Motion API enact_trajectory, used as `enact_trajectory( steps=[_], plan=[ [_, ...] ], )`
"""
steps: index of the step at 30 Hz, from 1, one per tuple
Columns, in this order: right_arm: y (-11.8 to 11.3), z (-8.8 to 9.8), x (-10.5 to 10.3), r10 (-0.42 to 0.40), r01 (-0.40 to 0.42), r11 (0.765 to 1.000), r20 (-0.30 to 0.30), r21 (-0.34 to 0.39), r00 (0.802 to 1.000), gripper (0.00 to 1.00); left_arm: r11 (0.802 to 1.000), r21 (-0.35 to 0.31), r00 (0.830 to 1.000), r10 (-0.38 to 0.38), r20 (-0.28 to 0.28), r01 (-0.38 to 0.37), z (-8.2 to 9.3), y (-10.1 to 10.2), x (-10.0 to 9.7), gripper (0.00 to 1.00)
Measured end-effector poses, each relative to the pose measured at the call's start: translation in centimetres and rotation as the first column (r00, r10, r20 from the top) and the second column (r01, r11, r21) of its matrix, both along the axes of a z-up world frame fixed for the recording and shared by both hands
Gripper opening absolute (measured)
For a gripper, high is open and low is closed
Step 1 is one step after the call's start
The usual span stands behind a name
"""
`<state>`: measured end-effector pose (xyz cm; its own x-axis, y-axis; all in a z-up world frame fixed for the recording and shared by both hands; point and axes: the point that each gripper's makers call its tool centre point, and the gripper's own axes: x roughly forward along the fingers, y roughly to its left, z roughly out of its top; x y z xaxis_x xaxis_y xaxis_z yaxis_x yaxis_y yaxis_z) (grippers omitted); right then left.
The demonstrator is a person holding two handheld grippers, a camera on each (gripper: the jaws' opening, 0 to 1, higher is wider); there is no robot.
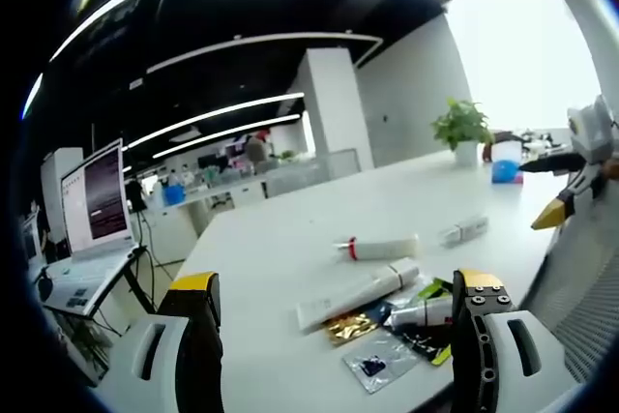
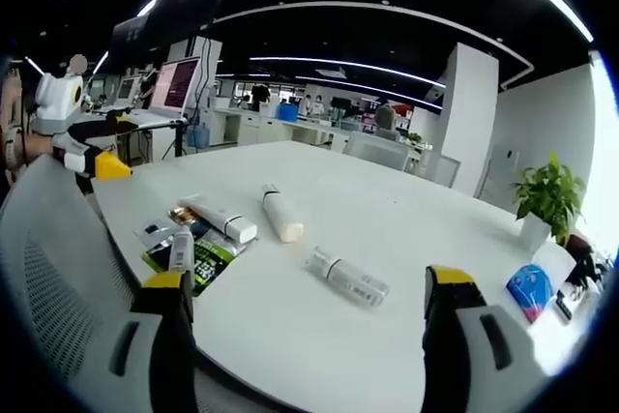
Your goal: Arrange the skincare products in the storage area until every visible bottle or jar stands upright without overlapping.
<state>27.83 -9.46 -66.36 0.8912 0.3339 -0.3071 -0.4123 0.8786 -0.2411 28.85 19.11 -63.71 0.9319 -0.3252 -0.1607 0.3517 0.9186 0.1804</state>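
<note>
both grippers' jaws stand apart, holding nothing, low in each frame. just beyond the left gripper (image 1: 334, 311), tubes (image 1: 358, 292) and sachets (image 1: 377, 355) lie flat on the white table (image 1: 290, 229). laptop (image 1: 92, 205) at left, plant (image 1: 462, 128) upper right. past the right gripper (image 2: 305, 302), a small bottle (image 2: 346, 278) lies mid-table.

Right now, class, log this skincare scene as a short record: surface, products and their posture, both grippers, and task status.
surface: white table
products: white tube with red band, long white tube, clear bottle, small white bottle on sachets; all lying flat
left gripper: open, above the table, holding nothing
right gripper: open, above the table, holding nothing
background: potted plant, laptop
status: nothing stands upright yet
</note>
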Motion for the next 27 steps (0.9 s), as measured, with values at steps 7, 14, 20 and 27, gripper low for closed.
enact_trajectory(
  steps=[7,14,20,27],
  plan=[
    [0.4,-0.8,0.0,0.029,-0.031,0.998,-0.046,-0.056,0.999,1.0,1.0,-0.002,1.0,-0.003,0.017,0.003,0.3,-0.1,0.0,0.97],
    [2.1,-2.4,-0.5,0.137,-0.155,0.987,-0.248,-0.052,0.959,1.0,1.0,-0.007,1.0,-0.012,0.016,0.013,0.3,-0.2,-0.1,0.97],
    [3.1,-1.5,0.0,0.196,-0.232,0.969,-0.304,-0.088,0.932,0.94,1.0,-0.009,1.0,-0.007,0.021,0.008,0.4,-0.1,-0.1,0.97],
    [4.2,-0.4,1.1,0.284,-0.336,0.935,-0.325,-0.114,0.902,0.93,1.0,-0.014,1.0,-0.009,0.028,0.01,0.5,-0.1,-0.1,0.97]
  ],
)
